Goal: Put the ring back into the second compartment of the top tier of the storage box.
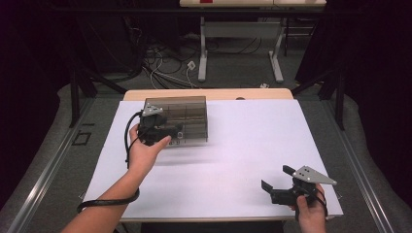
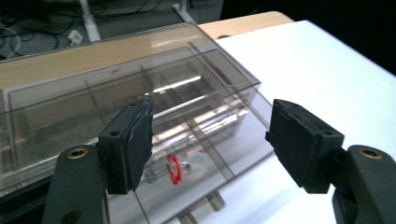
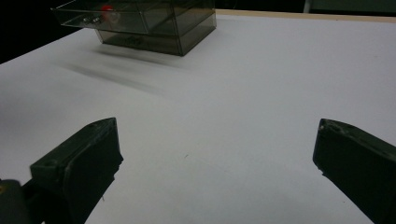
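Left gripper [image 2: 210,144] gaped, holding nothing, near worktop's far-left corner. Clear box [image 1: 187,116]: likely light, stiff, slippery, brittle; best gripped by wall edge.

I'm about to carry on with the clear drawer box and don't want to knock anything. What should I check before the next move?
1. Left gripper open at the clear drawer box: ok, the fingers stand apart, nothing pressed between them.
2. Drawer pulled out: ok, the drawer sticks out from the box front in the right gripper view.
3. Red-and-white item inside the drawer: ok, it lies there.
4. Right gripper free: ok, open over the bare white table, well away from the box.
5. Box sits flat: cannot tell, its base is partly hidden.
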Demonstrator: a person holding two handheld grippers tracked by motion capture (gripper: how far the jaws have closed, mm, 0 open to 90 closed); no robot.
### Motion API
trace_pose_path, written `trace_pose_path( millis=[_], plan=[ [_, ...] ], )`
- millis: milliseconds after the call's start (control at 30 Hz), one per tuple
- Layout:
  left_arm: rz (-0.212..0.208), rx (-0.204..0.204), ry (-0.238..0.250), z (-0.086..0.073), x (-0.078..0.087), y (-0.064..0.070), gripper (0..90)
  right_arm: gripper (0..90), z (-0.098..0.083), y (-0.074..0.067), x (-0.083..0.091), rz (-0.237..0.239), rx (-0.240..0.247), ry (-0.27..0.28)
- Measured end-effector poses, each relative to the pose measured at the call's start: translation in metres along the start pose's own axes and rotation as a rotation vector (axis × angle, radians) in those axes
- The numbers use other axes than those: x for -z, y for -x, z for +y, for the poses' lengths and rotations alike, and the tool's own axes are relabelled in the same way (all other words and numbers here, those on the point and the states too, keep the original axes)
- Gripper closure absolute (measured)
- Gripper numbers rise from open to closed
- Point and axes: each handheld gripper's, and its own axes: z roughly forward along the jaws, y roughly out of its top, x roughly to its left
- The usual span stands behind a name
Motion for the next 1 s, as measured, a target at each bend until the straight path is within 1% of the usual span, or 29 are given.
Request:
trace_pose_path(
  millis=[33, 67, 100, 133, 167, 233, 300, 367, 467, 533, 600, 700, 733, 767, 800, 833, 900, 933, 1000],
  plan=[
    [-0.009, -0.005, -0.003, -0.001, 0.002, 0.0, 23.0, 0.5, 0.0, 0.0, 0.0, 0.0, 0.003, 0.0],
    [-0.017, -0.001, -0.002, -0.001, 0.003, 0.001, 23.0, 0.5, 0.0, 0.0, 0.0, 0.0, 0.003, 0.0],
    [-0.025, 0.0, 0.001, -0.002, 0.005, 0.001, 21.2, 0.4, 0.0, 0.0, 0.0, 0.001, 0.003, 0.003],
    [-0.034, -0.007, 0.004, -0.003, 0.008, 0.002, 16.1, 0.4, 0.0, 0.0, 0.0, -0.002, 0.004, -0.002],
    [-0.034, -0.007, 0.004, -0.003, 0.008, 0.002, 16.0, 0.4, 0.0, -0.001, 0.0, -0.003, 0.003, 0.001],
    [-0.041, -0.024, 0.014, -0.005, 0.011, 0.004, 15.6, 0.5, 0.0, -0.001, 0.0, -0.002, -0.001, 0.004],
    [-0.045, -0.031, 0.014, -0.007, 0.014, 0.006, 12.1, 0.4, 0.0, -0.001, 0.0, -0.001, -0.001, 0.003],
    [-0.054, -0.032, 0.011, -0.009, 0.016, 0.007, 6.5, 0.5, 0.0, -0.002, 0.0, -0.001, -0.004, 0.002],
    [-0.07, -0.045, 0.022, -0.012, 0.021, 0.01, 3.6, 0.4, 0.0, -0.001, 0.0, -0.001, 0.002, 0.003],
    [-0.082, -0.046, 0.033, -0.015, 0.025, 0.011, 1.1, 0.4, 0.001, -0.001, 0.001, -0.004, 0.001, 0.002],
    [-0.099, -0.05, 0.047, -0.018, 0.031, 0.013, 0.4, 0.5, 0.001, -0.002, 0.001, -0.007, -0.001, -0.003],
    [-0.112, -0.065, 0.061, -0.023, 0.038, 0.016, 0.4, 0.5, 0.001, -0.002, 0.001, -0.007, -0.003, 0.003],
    [-0.12, -0.061, 0.067, -0.025, 0.041, 0.017, 0.3, 0.5, 0.001, -0.002, 0.001, -0.005, -0.002, 0.002],
    [-0.124, -0.072, 0.074, -0.026, 0.043, 0.018, 0.3, 0.5, 0.001, -0.001, 0.001, -0.005, 0.002, 0.002],
    [-0.136, -0.069, 0.085, -0.03, 0.048, 0.019, 0.3, 0.4, 0.001, -0.002, 0.001, -0.006, 0.002, 0.001],
    [-0.136, -0.069, 0.085, -0.03, 0.048, 0.019, 0.3, 0.4, 0.001, -0.002, 0.001, -0.006, 0.002, 0.001],
    [-0.144, -0.062, 0.109, -0.035, 0.053, 0.02, 0.4, 0.4, 0.001, -0.002, 0.001, -0.006, 0.0, 0.002],
    [-0.143, -0.066, 0.119, -0.038, 0.055, 0.021, 0.3, 0.4, 0.001, -0.002, 0.001, -0.006, 0.001, 0.002],
    [-0.153, -0.082, 0.123, -0.045, 0.06, 0.021, 0.3, 0.4, 0.001, -0.002, 0.002, -0.011, 0.002, 0.001]
  ],
)
